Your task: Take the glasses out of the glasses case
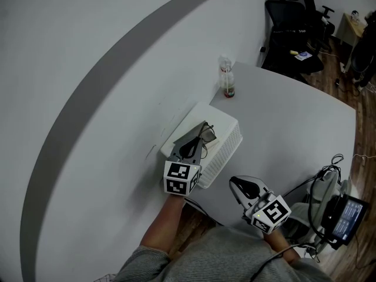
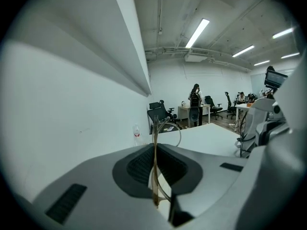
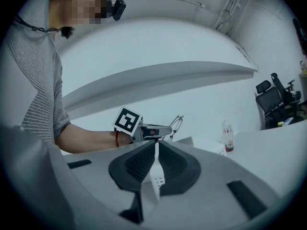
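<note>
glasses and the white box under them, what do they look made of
The glasses look like thin dark wire, probably metal, around clear lenses: the rims are hairline-thin and the background shows through the lenses. The white box looks like matte moulded plastic: its side wall is a regular grid of small holes, with no shine.

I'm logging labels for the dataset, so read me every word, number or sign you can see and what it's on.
No text here reads clearly.
Bottle label: too small to read.
Marker cubes: black-and-white square patterns only, no letters.
Lit screen: blurred, unreadable.
</note>
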Demonstrator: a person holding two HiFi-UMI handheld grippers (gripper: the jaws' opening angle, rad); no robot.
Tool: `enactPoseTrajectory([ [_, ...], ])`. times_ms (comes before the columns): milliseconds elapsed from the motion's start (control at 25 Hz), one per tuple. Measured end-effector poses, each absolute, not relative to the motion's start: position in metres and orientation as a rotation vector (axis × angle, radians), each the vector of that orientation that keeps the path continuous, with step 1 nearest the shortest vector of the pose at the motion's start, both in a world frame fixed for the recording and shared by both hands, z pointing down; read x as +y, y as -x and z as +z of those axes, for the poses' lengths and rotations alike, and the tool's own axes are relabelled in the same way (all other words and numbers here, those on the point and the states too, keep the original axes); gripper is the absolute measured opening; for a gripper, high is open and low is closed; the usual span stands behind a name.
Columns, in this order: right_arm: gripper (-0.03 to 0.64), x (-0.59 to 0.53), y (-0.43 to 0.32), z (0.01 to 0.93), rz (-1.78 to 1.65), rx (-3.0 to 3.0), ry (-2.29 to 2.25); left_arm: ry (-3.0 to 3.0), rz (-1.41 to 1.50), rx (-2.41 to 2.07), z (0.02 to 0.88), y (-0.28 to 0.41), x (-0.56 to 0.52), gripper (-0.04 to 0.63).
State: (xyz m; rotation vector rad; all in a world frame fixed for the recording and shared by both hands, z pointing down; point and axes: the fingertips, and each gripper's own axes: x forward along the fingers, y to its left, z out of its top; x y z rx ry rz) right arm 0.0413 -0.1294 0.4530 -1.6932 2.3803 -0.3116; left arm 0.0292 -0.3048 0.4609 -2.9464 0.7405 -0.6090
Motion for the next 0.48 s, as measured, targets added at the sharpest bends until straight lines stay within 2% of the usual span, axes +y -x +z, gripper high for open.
enactPoseTrajectory([
  [480,0.017,-0.131,-0.042,0.452,-0.315,2.381,1.699,3.023,-0.51,0.73,0.456,-0.023,-0.287,0.026],
])
